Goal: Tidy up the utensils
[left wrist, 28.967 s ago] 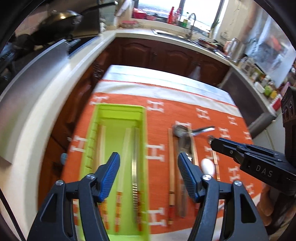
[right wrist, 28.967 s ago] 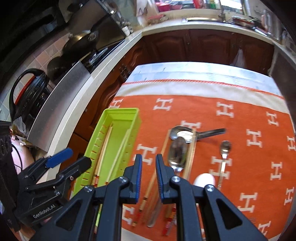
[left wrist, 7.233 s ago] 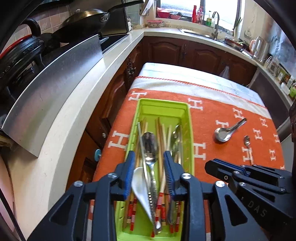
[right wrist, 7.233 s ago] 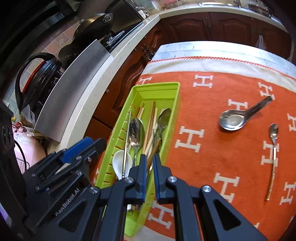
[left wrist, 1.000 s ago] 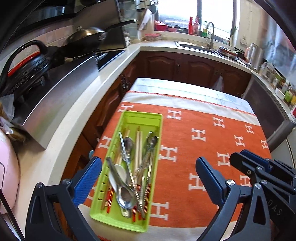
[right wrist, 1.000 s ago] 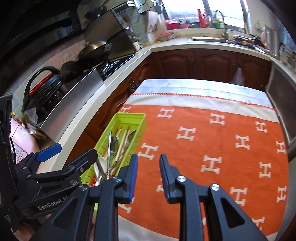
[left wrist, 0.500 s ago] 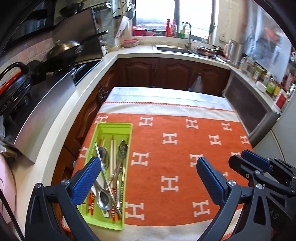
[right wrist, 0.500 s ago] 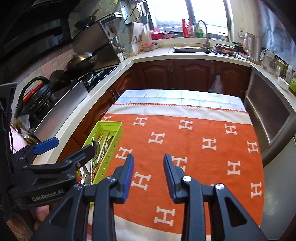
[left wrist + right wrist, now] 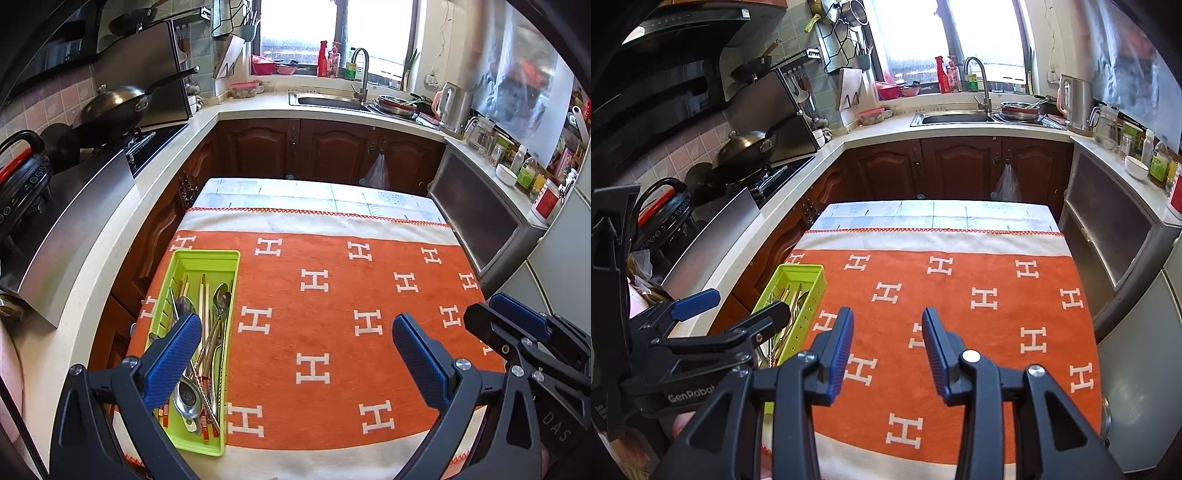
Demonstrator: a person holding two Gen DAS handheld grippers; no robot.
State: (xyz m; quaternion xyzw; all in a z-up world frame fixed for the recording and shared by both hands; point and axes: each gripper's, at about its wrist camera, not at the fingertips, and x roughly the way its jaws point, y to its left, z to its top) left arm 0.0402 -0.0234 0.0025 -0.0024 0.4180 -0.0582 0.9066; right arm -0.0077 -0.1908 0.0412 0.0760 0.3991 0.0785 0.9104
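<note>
A lime-green utensil tray [image 9: 229, 314] [image 9: 816, 291] sits at the left edge of the orange cloth [image 9: 332, 295] [image 9: 960, 314]. Spoons [image 9: 221, 295] and chopsticks [image 9: 202, 295] lie lengthwise in it. My left gripper [image 9: 297, 343] hangs above the cloth's front, jaws wide open and empty; its left finger overlaps the tray's near end. My right gripper [image 9: 886, 334] is held above the cloth's front middle, jaws opening with nothing between them. The right gripper's fingers [image 9: 517, 325] show at the right in the left wrist view. The left gripper [image 9: 738, 314] shows at the left in the right wrist view.
The cloth covers a small table [image 9: 314, 192] in a kitchen. A counter with a wok [image 9: 110, 107] and stove runs along the left. A sink [image 9: 332, 99] lies at the back under a window. A grey cabinet [image 9: 480, 221] stands close to the table's right side.
Both grippers have drawn back and up from the table, so more of the kitchen shows. The right gripper's jaws have spread wider. The tray looks smaller and farther.
</note>
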